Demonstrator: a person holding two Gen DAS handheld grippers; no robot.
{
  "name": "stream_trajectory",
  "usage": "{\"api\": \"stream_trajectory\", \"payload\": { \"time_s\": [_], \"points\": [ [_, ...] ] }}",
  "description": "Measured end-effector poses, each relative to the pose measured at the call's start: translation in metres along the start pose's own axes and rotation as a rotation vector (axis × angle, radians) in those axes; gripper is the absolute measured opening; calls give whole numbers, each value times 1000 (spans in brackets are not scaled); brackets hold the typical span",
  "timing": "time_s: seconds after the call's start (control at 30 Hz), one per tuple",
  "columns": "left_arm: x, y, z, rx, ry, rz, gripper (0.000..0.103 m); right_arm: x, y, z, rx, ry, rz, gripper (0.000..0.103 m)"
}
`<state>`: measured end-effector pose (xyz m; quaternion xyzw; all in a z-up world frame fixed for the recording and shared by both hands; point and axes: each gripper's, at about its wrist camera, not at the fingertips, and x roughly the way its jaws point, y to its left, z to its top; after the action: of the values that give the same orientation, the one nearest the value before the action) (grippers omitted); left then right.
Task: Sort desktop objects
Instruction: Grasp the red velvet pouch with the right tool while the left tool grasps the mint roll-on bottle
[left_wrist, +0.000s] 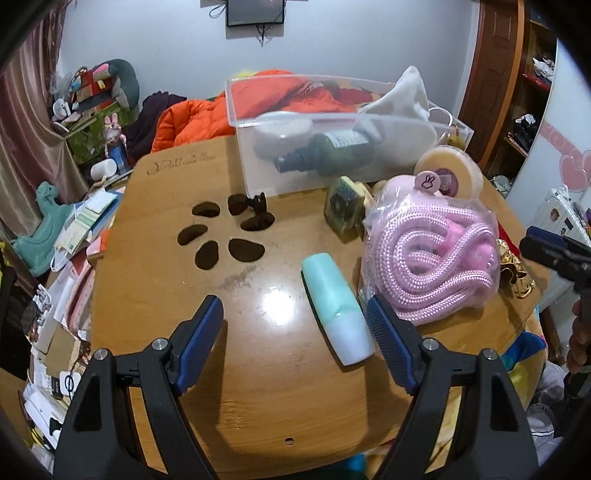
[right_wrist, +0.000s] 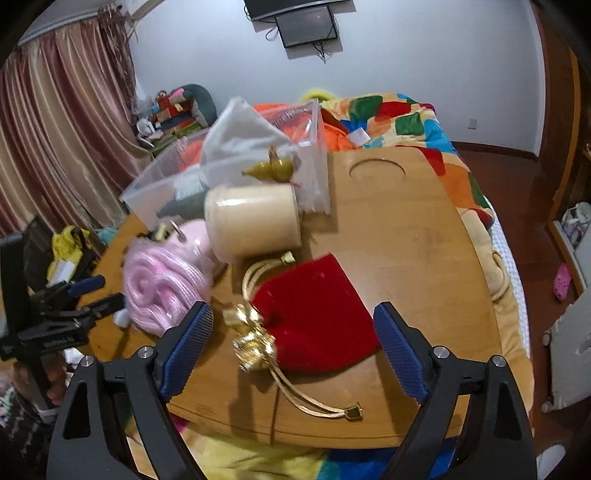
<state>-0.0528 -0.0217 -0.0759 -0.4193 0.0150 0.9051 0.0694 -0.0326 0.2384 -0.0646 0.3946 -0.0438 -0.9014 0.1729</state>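
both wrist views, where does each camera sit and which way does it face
Left wrist: sits on the left hand-held gripper, facing across the table at the mint bottle and clear bin; open fingers show.
Right wrist: sits on the right hand-held gripper, facing the red pouch; open fingers show.
Shared: pink rope bag, bin, each other's gripper.

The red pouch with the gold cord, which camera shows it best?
The right wrist view: the red pouch lies whole between the open fingers. The left wrist view shows only its gold trim behind the pink rope bag.
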Motion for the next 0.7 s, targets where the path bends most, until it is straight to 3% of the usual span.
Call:
{"api": "stream_trajectory", "payload": {
  "time_s": [0.37,0.63,0.7],
  "points": [
    [9,-11,2,-8,-2,-2,80,26,9,-7,-103,52,-86,87],
    [16,-15,3,2,2,12,80,29,3,-6,-115,16,-110,83],
    [15,-15,2,1,-2,11,75,28,0,-7,-106,8,-112,79]
  ]
}}
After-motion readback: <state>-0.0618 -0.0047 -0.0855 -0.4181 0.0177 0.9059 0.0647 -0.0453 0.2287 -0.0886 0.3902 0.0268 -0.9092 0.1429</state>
